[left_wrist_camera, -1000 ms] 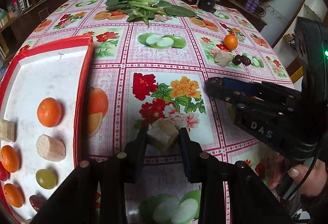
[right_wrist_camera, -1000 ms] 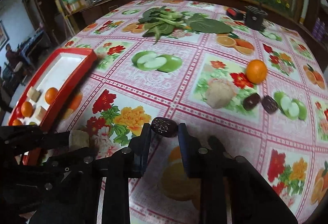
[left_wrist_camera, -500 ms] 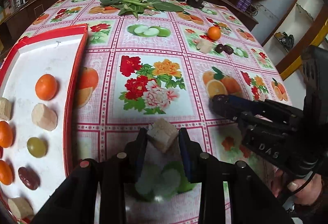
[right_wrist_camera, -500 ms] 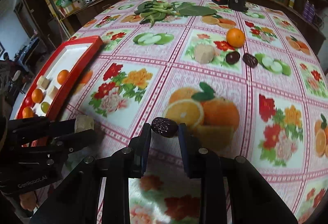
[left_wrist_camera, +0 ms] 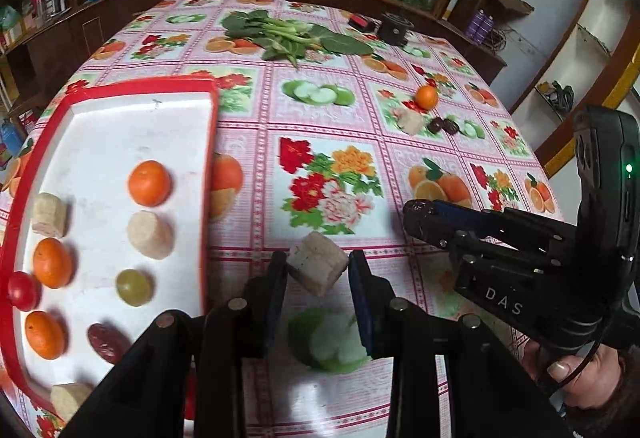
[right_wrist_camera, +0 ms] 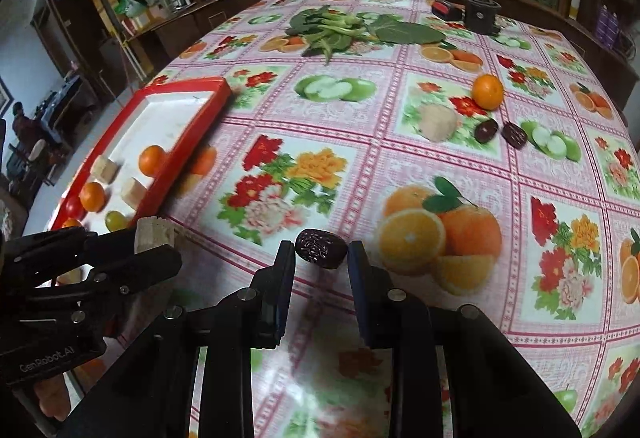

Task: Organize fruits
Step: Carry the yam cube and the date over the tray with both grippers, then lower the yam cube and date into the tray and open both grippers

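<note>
Both tongs are loaded and in the air! The left tongs [left_wrist_camera: 318, 272] are clamped on a pale beige cut chunk [left_wrist_camera: 317, 268], blocky, rough-sided, tilted on one corner between the pads. The right tongs [right_wrist_camera: 321, 256] are pinched on a dark wrinkled date [right_wrist_camera: 321, 254], glossy, lying crosswise between the fingertips. In the left wrist view the chunk hangs over the tabletop [left_wrist_camera: 344, 117] just to the 3 o'clock side of the red tray's [left_wrist_camera: 210, 165] rim, not yet over its white floor.

Progress looks well along, by my read. The tray already carries an orderly spread: a small orange [left_wrist_camera: 149, 183] at the top, a beige chunk [left_wrist_camera: 151, 240] below it, a green grape [left_wrist_camera: 133, 286], a reddish date [left_wrist_camera: 105, 343] toward 6 o'clock, plus further oranges, chunks and a red fruit down the 9 o'clock edge.

What's left? Out toward 1 o'clock in the right wrist view sits a loose cluster on the flowered cloth: one orange [right_wrist_camera: 487, 91], another beige chunk [right_wrist_camera: 438, 122] just beside it, and two dark dates [right_wrist_camera: 501, 131] close together. So two pieces to set down, then four more to fetch.

Farther off at 12 o'clock lie leafy greens [right_wrist_camera: 340, 29] and a small black device [right_wrist_camera: 481, 13], seemingly not part of the sorting. A hand [left_wrist_camera: 580, 374] grips the right handle at the left view's 4 o'clock.
</note>
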Demonstrator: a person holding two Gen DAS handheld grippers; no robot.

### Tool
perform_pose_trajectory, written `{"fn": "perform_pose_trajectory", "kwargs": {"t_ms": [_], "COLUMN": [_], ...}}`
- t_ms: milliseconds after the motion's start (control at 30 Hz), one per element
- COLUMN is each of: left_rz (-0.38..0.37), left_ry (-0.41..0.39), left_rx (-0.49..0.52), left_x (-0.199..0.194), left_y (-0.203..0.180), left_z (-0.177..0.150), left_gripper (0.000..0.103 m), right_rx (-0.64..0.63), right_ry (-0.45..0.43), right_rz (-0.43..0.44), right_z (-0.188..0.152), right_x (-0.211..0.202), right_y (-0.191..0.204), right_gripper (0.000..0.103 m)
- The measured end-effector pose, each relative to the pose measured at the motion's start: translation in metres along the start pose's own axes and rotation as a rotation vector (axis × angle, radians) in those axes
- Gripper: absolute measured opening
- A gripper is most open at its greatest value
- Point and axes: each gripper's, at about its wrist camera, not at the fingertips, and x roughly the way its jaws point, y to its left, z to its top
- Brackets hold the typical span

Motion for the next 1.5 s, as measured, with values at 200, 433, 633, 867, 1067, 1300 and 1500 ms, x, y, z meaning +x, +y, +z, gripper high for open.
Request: {"fn": "perform_pose_trajectory", "kwargs": {"t_ms": [200,433,633,867,1067,1300,1500], "left_rz": [0.017,0.053,0.124,0.216,0.251,0.274,0.295], "left_ry": [-0.017,-0.058,-0.082,-0.091,-0.06,-0.029,0.011], "left_rx": [-0.05,-0.126,-0.182,-0.225,-0.257,-0.237,-0.247], "left_x": [-0.011,-0.029,-0.043,-0.042,-0.021,0.001,0.016], "left_y": [0.023,0.063,0.104,0.148,0.171,0.178,0.187], "left_z": [0.002,0.01,0.018,0.035,0.052,0.064,0.064], "left_gripper": [0.034,0.034,0.034,0.034,0.034,0.034,0.034], "right_rx": [-0.038,-0.116,-0.17,-0.196,-0.228,-0.267,-0.303], "right_ry": [-0.008,-0.028,-0.045,-0.043,-0.001,0.033,0.05], "right_rz": [0.036,0.089,0.141,0.165,0.138,0.144,0.136], "right_z": [0.016,0.042,0.066,0.093,0.103,0.103,0.102], "right_x": [0.003,0.008,0.015,0.041,0.077,0.098,0.111], "right_y": [0.026,0.068,0.102,0.131,0.148,0.156,0.163], "right_gripper": [0.027,0.027,0.027,0.027,0.027,0.027,0.027]}}
